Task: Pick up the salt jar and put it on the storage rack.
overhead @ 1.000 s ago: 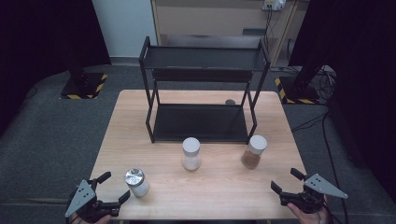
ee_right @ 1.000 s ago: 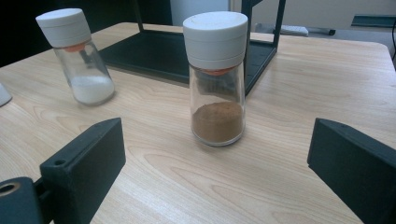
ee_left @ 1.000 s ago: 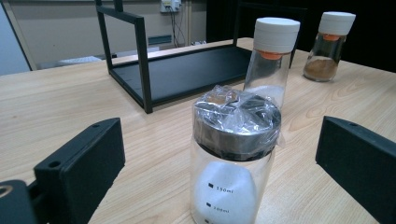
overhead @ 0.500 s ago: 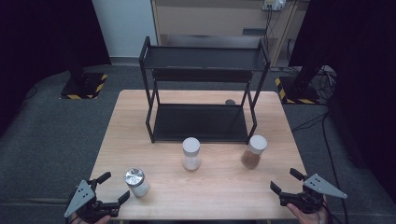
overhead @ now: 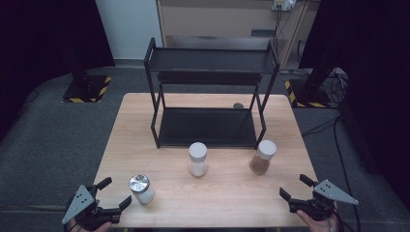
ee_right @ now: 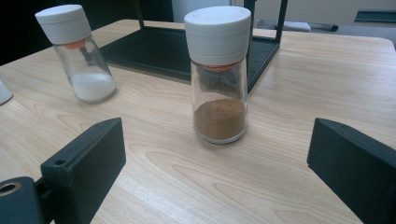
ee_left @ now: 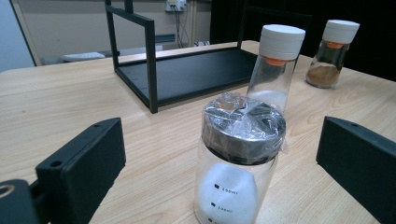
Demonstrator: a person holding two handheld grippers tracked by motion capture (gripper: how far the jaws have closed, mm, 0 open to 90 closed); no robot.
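Three glass jars stand upright on the wooden table (overhead: 227, 198). A silver-capped jar of white powder (overhead: 141, 189) (ee_left: 239, 161) is at the front left. My left gripper (overhead: 116, 192) (ee_left: 224, 186) is open, its jaws either side of that jar without touching. A white-capped jar of white powder (overhead: 197, 159) (ee_left: 274, 65) (ee_right: 80, 53) stands at the middle. A white-capped jar of brown powder (overhead: 262, 157) (ee_right: 219, 77) (ee_left: 330, 53) is at the right. My right gripper (overhead: 295, 187) (ee_right: 217, 186) is open at the front right, short of the brown jar.
A black two-tier metal rack (overhead: 208, 92) (ee_left: 187, 70) (ee_right: 187, 46) stands at the back of the table, both shelves bare. A small dark disc (overhead: 238, 105) lies behind it. Dark floor and stands surround the table.
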